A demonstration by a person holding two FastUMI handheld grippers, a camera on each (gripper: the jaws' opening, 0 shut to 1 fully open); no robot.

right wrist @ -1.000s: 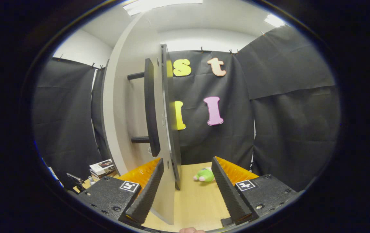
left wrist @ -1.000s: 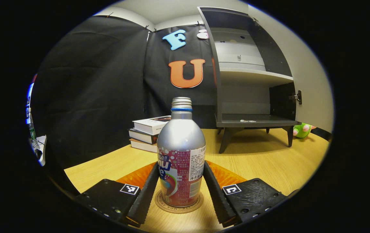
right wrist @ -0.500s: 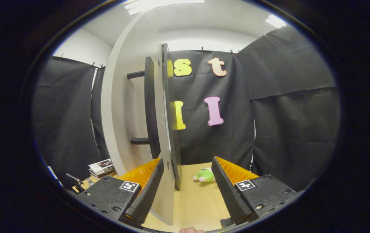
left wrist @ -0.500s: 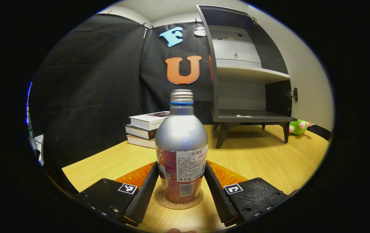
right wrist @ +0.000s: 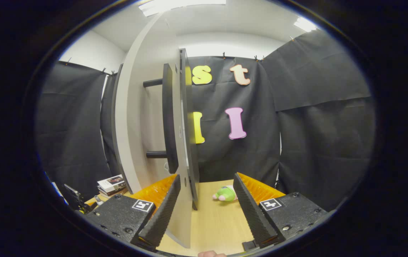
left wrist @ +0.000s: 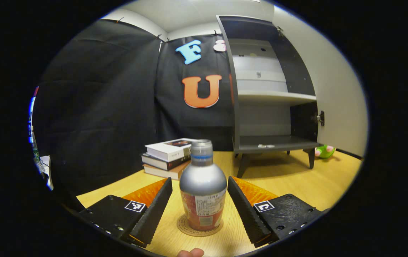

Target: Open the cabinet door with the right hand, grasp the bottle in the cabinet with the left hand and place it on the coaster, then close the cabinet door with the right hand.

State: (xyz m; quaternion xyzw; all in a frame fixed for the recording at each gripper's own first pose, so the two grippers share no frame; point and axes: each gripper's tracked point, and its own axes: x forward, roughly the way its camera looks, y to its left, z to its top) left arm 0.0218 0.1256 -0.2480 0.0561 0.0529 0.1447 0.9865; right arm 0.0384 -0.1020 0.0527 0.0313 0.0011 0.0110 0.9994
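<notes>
A silver bottle [left wrist: 203, 185] with a red label stands upright on a round coaster [left wrist: 184, 228] on the wooden table. My left gripper [left wrist: 199, 207] is open, with a gap between each finger and the bottle. Beyond it stands the dark cabinet [left wrist: 271, 96] with its door swung open and its lower shelf [left wrist: 275, 142] bare but for a small scrap. In the right gripper view the open door [right wrist: 184, 142] stands edge-on, its dark bar handle [right wrist: 168, 117] to the left. My right gripper [right wrist: 207, 207] is open, and the door's edge lies between its fingers, close to the left finger [right wrist: 163, 210].
A stack of books [left wrist: 166, 157] lies on the table left of the cabinet. A green plush toy [right wrist: 225, 193] lies on the table behind the door, also seen past the cabinet's right leg [left wrist: 323, 151]. A fingertip [left wrist: 190, 252] shows at the bottom edge.
My left gripper has opened, let go of the bottle on the coaster and pulled back and up from it. The right gripper has hardly moved at the door's edge.
</notes>
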